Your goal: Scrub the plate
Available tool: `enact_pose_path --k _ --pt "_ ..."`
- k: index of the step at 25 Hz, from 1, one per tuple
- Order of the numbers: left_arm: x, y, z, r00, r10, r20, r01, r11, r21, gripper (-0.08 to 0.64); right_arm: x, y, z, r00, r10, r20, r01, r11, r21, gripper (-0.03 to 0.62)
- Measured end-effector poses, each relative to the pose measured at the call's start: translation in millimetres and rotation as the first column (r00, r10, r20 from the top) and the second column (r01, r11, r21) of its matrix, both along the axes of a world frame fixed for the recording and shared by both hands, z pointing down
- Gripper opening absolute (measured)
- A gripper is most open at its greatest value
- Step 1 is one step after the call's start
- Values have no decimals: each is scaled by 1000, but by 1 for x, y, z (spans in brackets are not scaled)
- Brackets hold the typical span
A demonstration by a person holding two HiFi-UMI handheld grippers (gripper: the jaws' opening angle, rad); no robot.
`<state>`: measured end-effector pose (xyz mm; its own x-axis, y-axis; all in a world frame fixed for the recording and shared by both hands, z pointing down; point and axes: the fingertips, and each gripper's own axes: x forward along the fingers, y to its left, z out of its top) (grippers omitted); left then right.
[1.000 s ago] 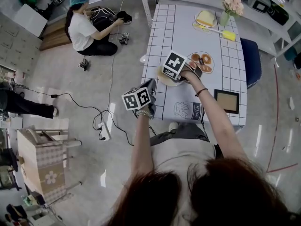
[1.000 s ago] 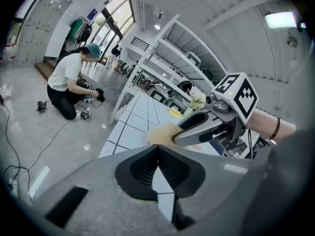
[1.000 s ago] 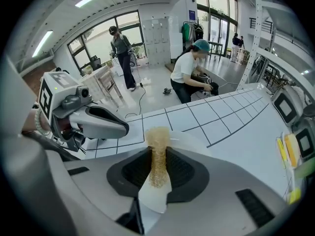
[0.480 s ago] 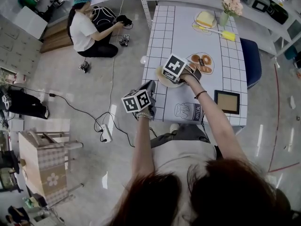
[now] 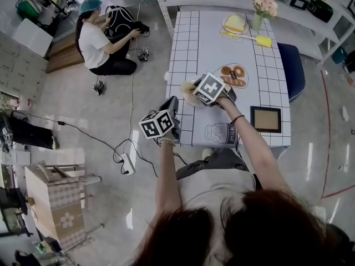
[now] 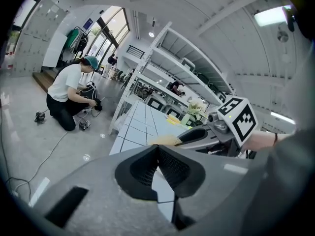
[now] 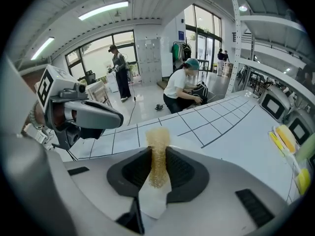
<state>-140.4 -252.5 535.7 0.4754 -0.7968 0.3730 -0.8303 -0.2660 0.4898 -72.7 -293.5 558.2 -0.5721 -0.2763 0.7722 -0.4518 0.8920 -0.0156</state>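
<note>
Tongs on your right gripper are clenched on a strip of coarse yellow scrubbing sponge, which stands upright between the pads and projects past the tips. Tongs on your left gripper are closed tip to tip with nothing between them (the gap lower down shows only desk surface).

In the head view, the right gripper sits over the pale beige round plate. The plate lies on the white desk with black grid lines, close to its left edge. Whether the sponge touches the plate cannot be told. Your left gripper hangs at that same desk edge, near the plate and apart from it.

A dark square frame lies on the desk's near right part. A person in a white top sits on the floor, well apart from the desk.
</note>
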Motion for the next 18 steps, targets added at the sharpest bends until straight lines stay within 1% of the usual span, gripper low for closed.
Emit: enact_pose_path --k 4,8,12,15,18 --pt "3 2 -3 1000 13 15 -13 1000 22 11 3 6 -5 996 5 91 -7 1000 27 78" --pt "7 6 -7 998 24 52 -27 997 67 11 3 13 -14 980 -3 199 -8 998 57 78" --pt "7 6 -15 998 12 66 -20 992 122 11 5 19 -32 938 5 348 -41 994 97 78" --pt "7 6 -24 996 12 83 -25 986 165 11 10 23 -44 907 1 421 -63 989 134 78" --pt "8 7 -33 995 20 98 -39 978 203 11 15 26 -56 870 7 492 -93 984 151 78"
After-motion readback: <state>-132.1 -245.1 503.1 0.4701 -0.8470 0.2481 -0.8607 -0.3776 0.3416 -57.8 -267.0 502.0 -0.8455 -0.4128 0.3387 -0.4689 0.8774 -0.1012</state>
